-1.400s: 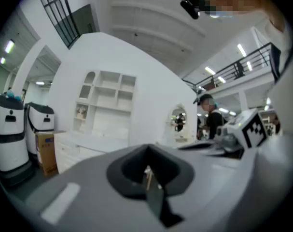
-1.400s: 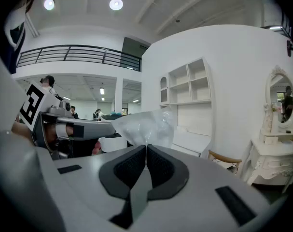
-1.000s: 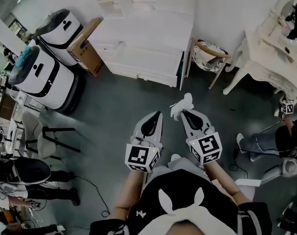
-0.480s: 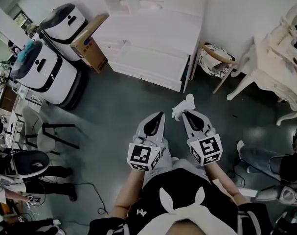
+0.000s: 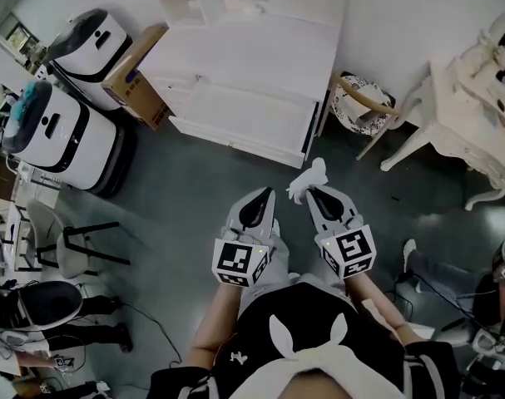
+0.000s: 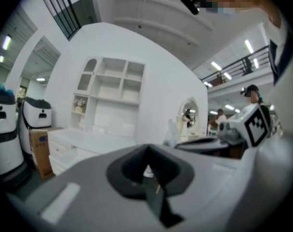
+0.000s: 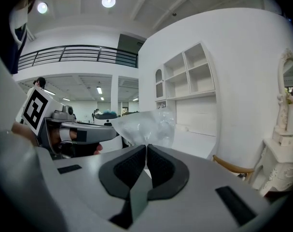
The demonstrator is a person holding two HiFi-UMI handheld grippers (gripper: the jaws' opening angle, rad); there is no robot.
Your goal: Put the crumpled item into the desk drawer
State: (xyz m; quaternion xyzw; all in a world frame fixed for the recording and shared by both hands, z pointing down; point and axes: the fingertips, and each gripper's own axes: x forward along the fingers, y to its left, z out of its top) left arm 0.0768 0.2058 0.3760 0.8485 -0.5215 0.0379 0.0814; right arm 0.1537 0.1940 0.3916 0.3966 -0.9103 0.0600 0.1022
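Two grippers (image 5: 270,193) (image 5: 311,190) — one crumpled item (image 5: 309,175).

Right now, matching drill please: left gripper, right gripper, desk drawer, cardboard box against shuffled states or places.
1. left gripper
2. right gripper
3. desk drawer
4. cardboard box

A. pulled open
B. shut on the crumpled item
C. shut, nothing held
D. brown, left of the drawer in the head view

Pairs: 1-C, 2-B, 3-A, 4-D
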